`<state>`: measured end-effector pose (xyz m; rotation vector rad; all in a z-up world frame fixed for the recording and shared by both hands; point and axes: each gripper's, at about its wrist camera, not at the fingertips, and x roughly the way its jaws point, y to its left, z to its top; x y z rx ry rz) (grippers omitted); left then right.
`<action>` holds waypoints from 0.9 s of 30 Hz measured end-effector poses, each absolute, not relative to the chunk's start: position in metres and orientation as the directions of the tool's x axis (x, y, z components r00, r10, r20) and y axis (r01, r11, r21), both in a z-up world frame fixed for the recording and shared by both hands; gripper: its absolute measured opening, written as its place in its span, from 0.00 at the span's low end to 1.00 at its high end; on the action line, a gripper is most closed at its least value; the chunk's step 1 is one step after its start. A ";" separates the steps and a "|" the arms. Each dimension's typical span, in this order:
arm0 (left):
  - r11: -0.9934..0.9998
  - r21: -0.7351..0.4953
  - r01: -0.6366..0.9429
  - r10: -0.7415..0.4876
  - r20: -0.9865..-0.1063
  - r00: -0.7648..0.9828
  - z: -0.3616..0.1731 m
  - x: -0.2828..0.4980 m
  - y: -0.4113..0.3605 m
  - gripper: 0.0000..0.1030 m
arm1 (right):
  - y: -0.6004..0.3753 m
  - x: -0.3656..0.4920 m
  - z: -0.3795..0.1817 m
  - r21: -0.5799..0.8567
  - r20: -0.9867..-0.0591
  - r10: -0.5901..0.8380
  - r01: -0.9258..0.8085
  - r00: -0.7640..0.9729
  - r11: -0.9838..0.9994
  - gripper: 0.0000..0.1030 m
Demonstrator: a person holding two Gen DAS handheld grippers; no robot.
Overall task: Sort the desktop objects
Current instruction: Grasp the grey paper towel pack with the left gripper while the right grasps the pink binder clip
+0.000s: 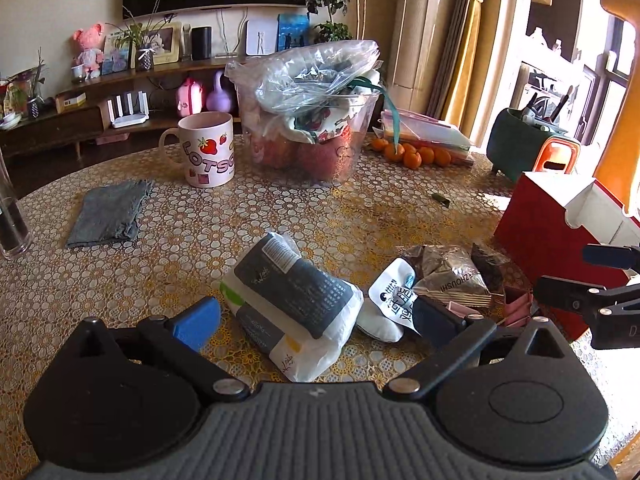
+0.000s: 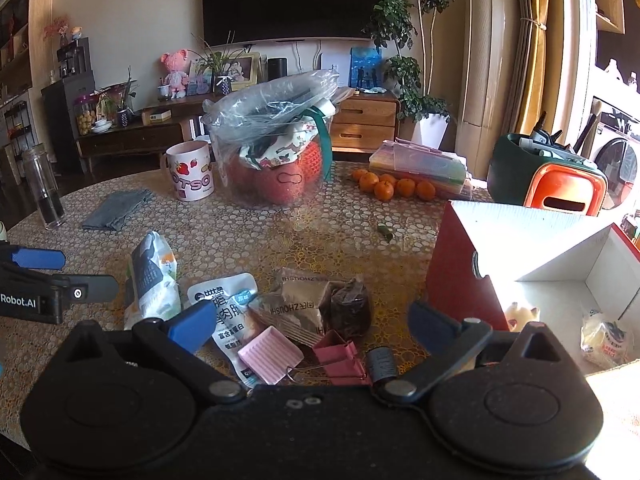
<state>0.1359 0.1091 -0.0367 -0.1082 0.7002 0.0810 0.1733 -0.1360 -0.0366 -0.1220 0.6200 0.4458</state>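
Note:
My left gripper (image 1: 316, 320) is open, its blue fingers either side of a grey-and-white tissue pack (image 1: 296, 300) on the table. A white snack pouch (image 1: 390, 304) and a silver foil snack bag (image 1: 452, 276) lie to its right. My right gripper (image 2: 312, 328) is open and empty over a pink ridged clip (image 2: 270, 354), a pink binder clip (image 2: 340, 360) and a small dark cylinder (image 2: 382, 362). In the right wrist view the tissue pack (image 2: 152, 280), the white pouch (image 2: 228, 320), the foil bag (image 2: 296, 296) and a dark snack packet (image 2: 350, 308) lie just ahead.
An open red box (image 2: 460, 280) with white inside stands at right, holding a small toy (image 2: 520, 314) and a packet (image 2: 604, 340). Farther back are a mug (image 1: 208, 148), a grey cloth (image 1: 108, 212), a clear tub (image 1: 308, 140), oranges (image 1: 416, 154) and a green holder (image 2: 540, 172).

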 end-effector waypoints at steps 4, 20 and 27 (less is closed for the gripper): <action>0.985 -0.072 -0.158 0.072 -0.663 0.745 -0.044 0.155 0.117 1.00 | -0.133 0.187 -0.050 0.011 -0.606 0.353 -0.436 0.713 0.900 0.97; 0.967 -0.057 -0.250 0.127 -0.741 0.660 -0.082 0.212 0.128 1.00 | -0.130 0.193 -0.090 0.019 -0.659 0.354 -0.456 0.664 0.890 0.77; 0.957 -0.117 -0.266 0.080 -0.774 0.628 -0.097 0.215 0.137 1.00 | -0.128 0.198 -0.099 0.009 -0.673 0.344 -0.459 0.654 0.889 0.70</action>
